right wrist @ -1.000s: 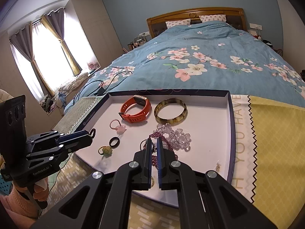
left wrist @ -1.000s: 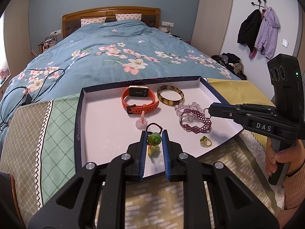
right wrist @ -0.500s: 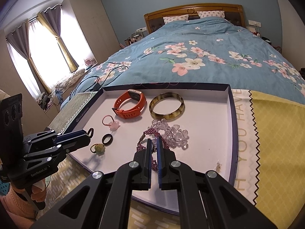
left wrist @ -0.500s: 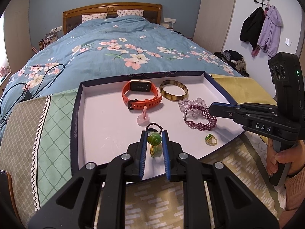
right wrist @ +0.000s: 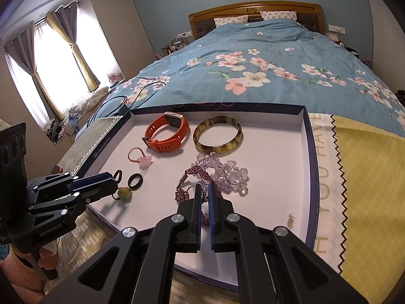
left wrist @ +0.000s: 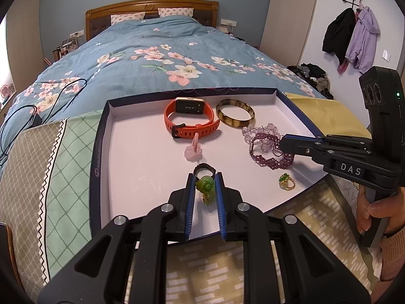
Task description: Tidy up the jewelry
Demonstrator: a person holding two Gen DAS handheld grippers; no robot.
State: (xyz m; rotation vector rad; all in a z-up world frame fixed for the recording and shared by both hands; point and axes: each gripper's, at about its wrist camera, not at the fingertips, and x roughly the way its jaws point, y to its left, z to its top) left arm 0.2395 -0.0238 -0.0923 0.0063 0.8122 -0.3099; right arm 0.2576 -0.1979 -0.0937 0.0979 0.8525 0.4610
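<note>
A shallow white tray point(left wrist: 121, 152) with dark blue walls lies on patterned cloths at the foot of a bed with a blue floral quilt point(left wrist: 157, 58). Toward the left, the left gripper point(left wrist: 205, 186) is closed on a green bead ring point(left wrist: 206, 185), held just above the tray floor. A dark beaded ring point(left wrist: 204, 169) lies just beyond it, then a pink charm point(left wrist: 193, 152). At the back stand an orange smartwatch point(left wrist: 188, 121) and, to its right, a brown mottled bangle point(left wrist: 235, 113). Further right, clear crystal beads point(left wrist: 263, 129) touch a purple beaded bracelet point(left wrist: 268, 152). The right gripper point(right wrist: 205, 196) is pinched closed on that bracelet's metal clasp ring. A small green and gold ring point(left wrist: 286, 181) sits near the tray's front right edge. At the far right, a hand point(left wrist: 374, 215) grips the right gripper's handle.
</note>
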